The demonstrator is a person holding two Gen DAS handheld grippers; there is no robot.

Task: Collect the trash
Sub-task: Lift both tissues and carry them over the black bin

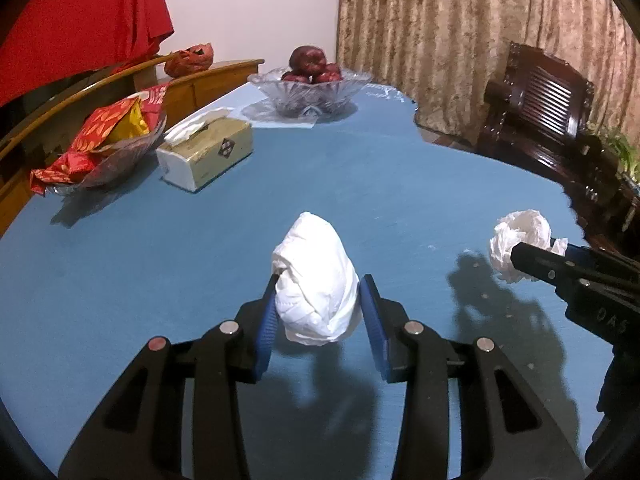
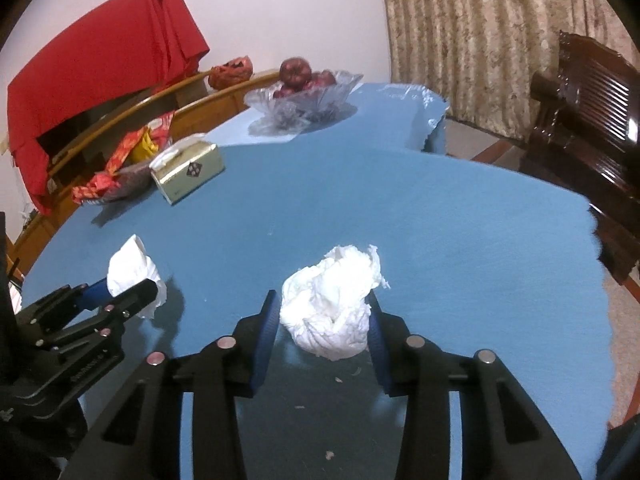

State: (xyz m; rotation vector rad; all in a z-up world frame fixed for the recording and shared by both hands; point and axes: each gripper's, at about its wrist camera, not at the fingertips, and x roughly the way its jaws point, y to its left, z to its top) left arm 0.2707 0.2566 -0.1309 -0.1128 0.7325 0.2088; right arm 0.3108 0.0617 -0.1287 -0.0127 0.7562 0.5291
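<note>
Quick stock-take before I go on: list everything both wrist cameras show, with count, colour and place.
tissue wad: two, white; one in each gripper, second.
tissue box: one, beige, far left of table.
fruit bowl: one, clear glass, dark red fruit, far end.
snack bowl: one, glass, red and yellow wrappers, left edge.
table: one, blue top.
red cloth: one, hanging by the wall.
red bag: one, on wooden furniture behind.
curtain: beige, back right.
dark chair: one, right.
crumbs: few, pale, near edge.
left gripper: black, blue pads, shut on a wad.
right gripper: same, shut on the other.
</note>
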